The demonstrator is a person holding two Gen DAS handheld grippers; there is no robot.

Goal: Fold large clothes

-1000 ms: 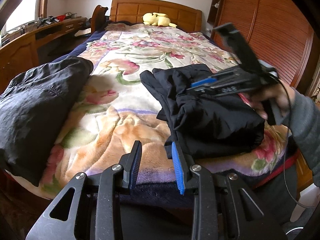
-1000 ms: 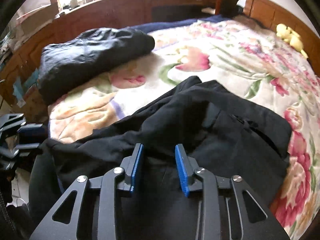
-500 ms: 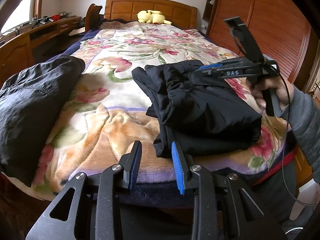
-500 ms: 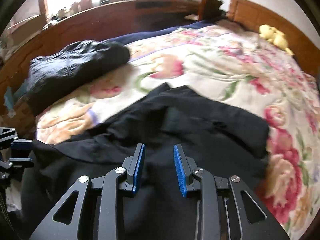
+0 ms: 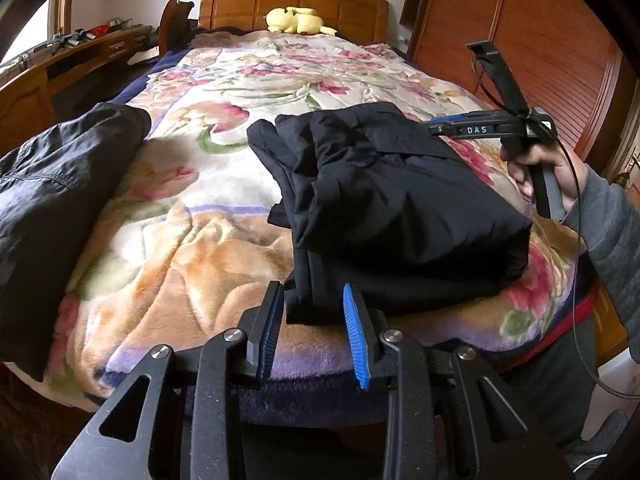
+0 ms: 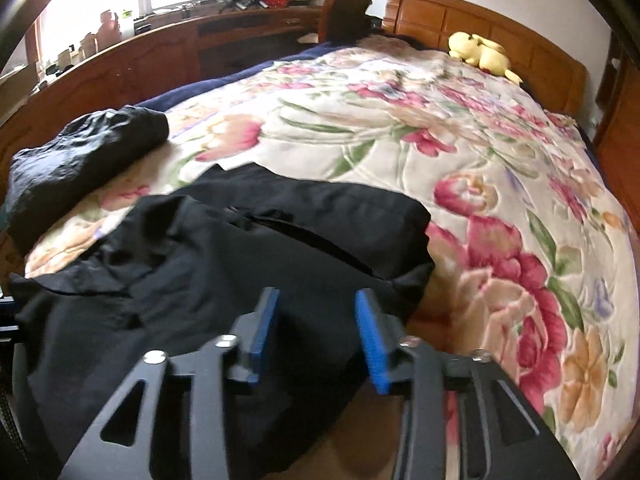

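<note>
Currently listed, from my left wrist view: folded black garment (image 5: 400,204) lying on the floral plush blanket (image 5: 192,240) near the bed's foot, long axis running from the foot edge toward the wooden headboard (image 5: 296,4). My left gripper (image 5: 314,320) has its blue-padded jaws spread, the garment's near corner sitting between them without being pinched. Only this view shows my right hand (image 5: 548,172) holding the right gripper (image 5: 440,128) over the garment's far right side.

Right wrist view: right gripper (image 6: 316,336) with jaws parted above the black cloth, gripping nothing. Second item, a crumpled dark grey garment (image 6: 80,156), lies well apart at the blanket's left edge. Yellow plush toy (image 6: 480,52) rests by the headboard.
</note>
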